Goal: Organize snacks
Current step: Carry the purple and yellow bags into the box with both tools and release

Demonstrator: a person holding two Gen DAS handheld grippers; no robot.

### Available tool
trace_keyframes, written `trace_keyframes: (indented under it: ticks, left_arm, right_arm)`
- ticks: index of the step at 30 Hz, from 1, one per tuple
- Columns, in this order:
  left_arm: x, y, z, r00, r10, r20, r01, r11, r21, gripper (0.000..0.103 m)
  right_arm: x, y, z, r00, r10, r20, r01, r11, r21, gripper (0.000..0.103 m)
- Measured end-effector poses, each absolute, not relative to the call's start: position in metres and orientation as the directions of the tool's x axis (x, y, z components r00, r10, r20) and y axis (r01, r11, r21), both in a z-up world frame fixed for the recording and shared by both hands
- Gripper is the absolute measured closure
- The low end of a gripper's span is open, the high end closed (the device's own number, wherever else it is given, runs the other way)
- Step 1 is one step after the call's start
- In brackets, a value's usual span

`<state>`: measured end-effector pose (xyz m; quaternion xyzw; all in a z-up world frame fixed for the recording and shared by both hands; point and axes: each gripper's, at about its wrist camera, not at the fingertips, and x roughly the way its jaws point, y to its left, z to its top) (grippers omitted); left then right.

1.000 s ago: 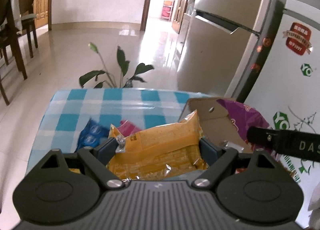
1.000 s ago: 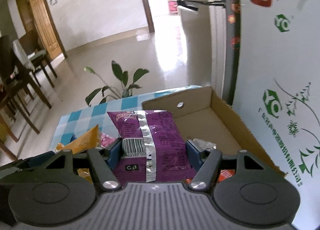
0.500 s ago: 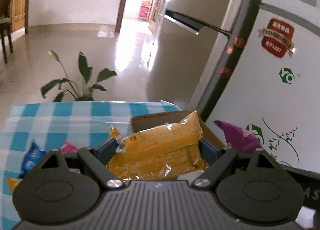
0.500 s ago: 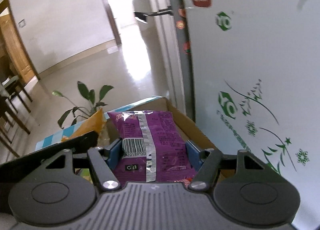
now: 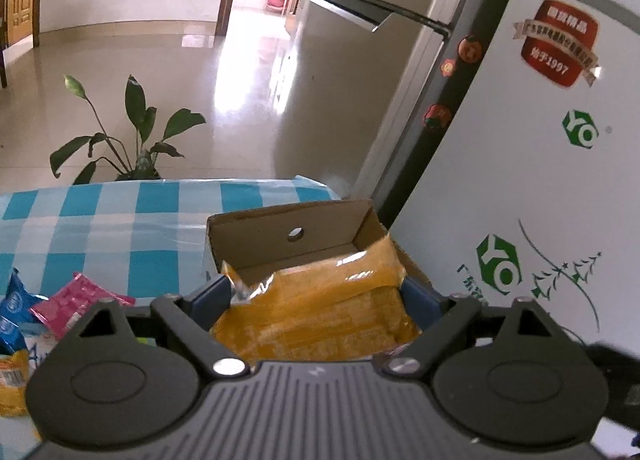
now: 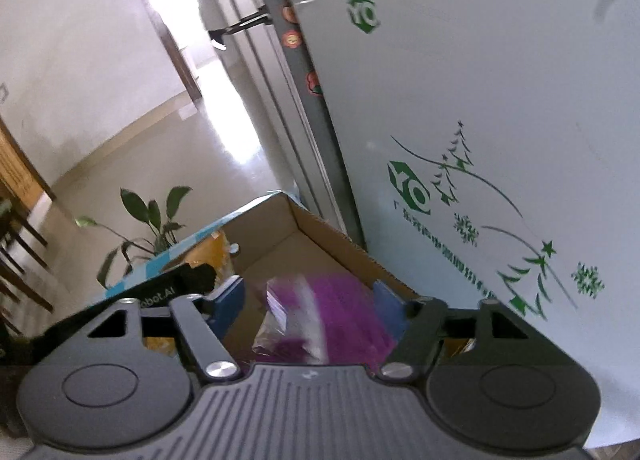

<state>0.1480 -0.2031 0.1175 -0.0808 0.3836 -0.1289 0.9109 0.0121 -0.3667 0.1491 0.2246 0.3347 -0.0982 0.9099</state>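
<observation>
My left gripper (image 5: 316, 292) is shut on a yellow snack packet (image 5: 316, 312) and holds it over the open cardboard box (image 5: 280, 225). My right gripper (image 6: 308, 296) is open over the same box (image 6: 316, 227). A purple snack packet (image 6: 320, 320), blurred, sits loose between its spread fingers, touching neither, above the box floor. The left gripper's body (image 6: 160, 292) and a bit of the yellow packet (image 6: 218, 256) show at the left of the right wrist view.
The box stands on a blue checked tablecloth (image 5: 100, 215) against a white fridge (image 5: 540, 179). Pink (image 5: 76, 306), blue (image 5: 12, 312) and yellow (image 5: 12, 384) packets lie on the cloth at left. A potted plant (image 5: 128, 139) stands beyond the table.
Both grippers moved right, over the box. My right gripper opened and let go of the purple packet, which is dropping. The yellow packet has sunk lower in the left gripper's view.
</observation>
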Motion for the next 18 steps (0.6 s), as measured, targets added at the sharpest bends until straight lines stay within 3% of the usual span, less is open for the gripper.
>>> trace_keyframes:
  ticks: [4,18]
  left_arm:
    - [0.147,-0.202,0.127,0.698,-0.269,-0.663,0.176,0.963,-0.205,0.006]
    - [0.135,-0.136,0.143,0.706,-0.248,-0.664,0.169,0.968,-0.183,0.006]
  right_arm:
    - [0.008,-0.37,0.151,0.774,-0.036,-0.633,0.345,0.862,0.372,0.007]
    - [0.011,-0.349,0.149,0.807,-0.05,-0.588,0.32,0.875,0.364,0.004]
